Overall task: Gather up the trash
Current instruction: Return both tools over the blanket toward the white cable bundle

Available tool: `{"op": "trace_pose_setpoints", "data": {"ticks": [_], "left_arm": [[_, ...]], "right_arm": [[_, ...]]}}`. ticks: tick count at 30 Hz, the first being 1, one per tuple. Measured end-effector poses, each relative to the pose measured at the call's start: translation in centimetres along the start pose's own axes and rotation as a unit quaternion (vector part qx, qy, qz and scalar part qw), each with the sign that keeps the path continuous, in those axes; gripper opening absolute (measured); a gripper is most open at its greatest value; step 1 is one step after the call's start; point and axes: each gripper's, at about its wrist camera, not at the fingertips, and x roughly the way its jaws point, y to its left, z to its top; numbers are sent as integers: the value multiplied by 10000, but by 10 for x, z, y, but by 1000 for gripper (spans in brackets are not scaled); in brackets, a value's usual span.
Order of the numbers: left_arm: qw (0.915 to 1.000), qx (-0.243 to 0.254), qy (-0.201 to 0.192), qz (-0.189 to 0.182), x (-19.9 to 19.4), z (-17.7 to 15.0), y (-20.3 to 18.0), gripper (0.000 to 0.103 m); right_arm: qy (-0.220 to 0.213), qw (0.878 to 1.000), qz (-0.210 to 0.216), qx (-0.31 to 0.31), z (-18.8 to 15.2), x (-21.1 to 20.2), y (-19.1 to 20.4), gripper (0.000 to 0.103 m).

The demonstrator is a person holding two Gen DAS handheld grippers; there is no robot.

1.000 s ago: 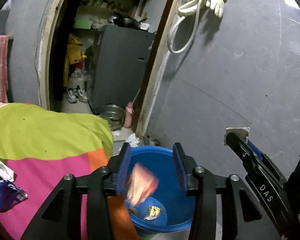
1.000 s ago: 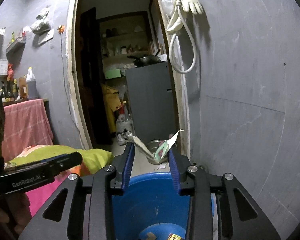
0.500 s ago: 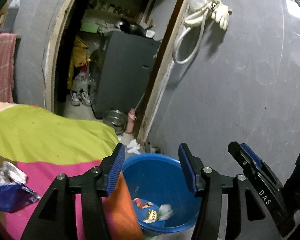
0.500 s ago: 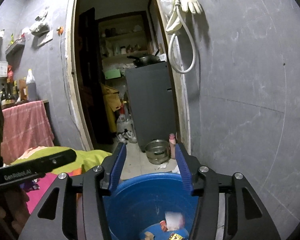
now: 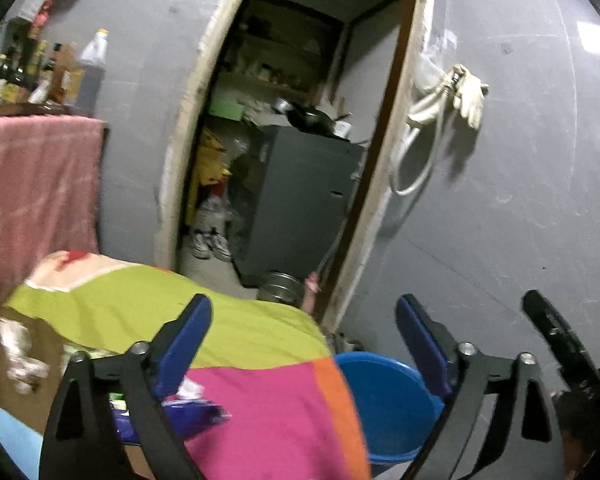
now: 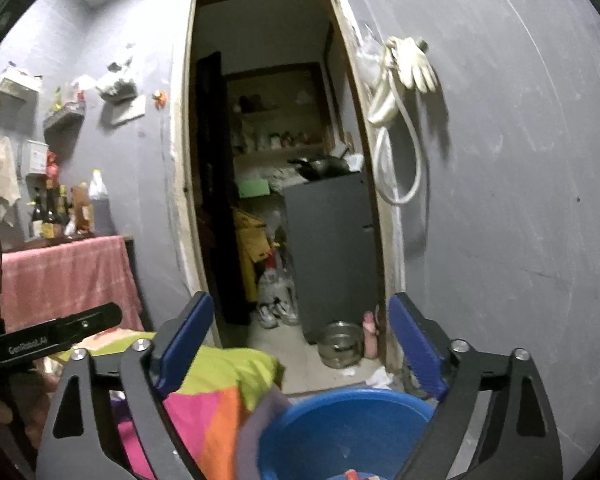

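A blue plastic tub (image 5: pixel 384 408) stands on the floor by the grey wall; it also shows in the right wrist view (image 6: pixel 340 432) with a bit of trash at its bottom. My left gripper (image 5: pixel 302 344) is open and empty above the colourful cloth (image 5: pixel 260 408). Loose wrappers (image 5: pixel 192 404) and crumpled bits (image 5: pixel 18 360) lie on the cloth at the left. My right gripper (image 6: pixel 300 340) is open and empty, above the tub's near rim.
A doorway (image 6: pixel 284 200) opens ahead onto a storeroom with a dark cabinet (image 6: pixel 332 248) and a metal bowl (image 6: pixel 340 350) on the floor. A hose and gloves (image 6: pixel 400 120) hang on the wall. A pink-draped table with bottles (image 6: pixel 60 264) stands left.
Both grippers let their trash fall into the tub, opened wider and lifted. The left gripper has swung left over the cloth, toward the wrappers.
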Motion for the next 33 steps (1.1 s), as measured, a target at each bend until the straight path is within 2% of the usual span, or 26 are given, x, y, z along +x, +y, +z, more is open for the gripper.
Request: {"op": "trace_pose_setpoints", "data": {"ticks": [1,2,9,16,24,33], "left_arm": [[9999,-17,-74,76,-8,2,7,99],[9998,-30,-164,135,-19,3,13,99],[9976,172,-438,513,-70,3,47,101],[9935,219,-464,1019,-105,-8,91,101],[9842,241,-281,1731,-118,-32,145,101],[9780,193,-58,2075,-110,-55,171,101]], "right_arm": [[-40,10000,56,22,2,-2,7,103],[-88,9999,107,42,4,-4,13,103],[-199,9988,445,39,3,-10,66,103],[-116,9962,861,-66,-7,-7,118,103],[153,9924,1175,-343,-28,9,159,103],[660,9884,1319,-368,-54,34,177,103]]}}
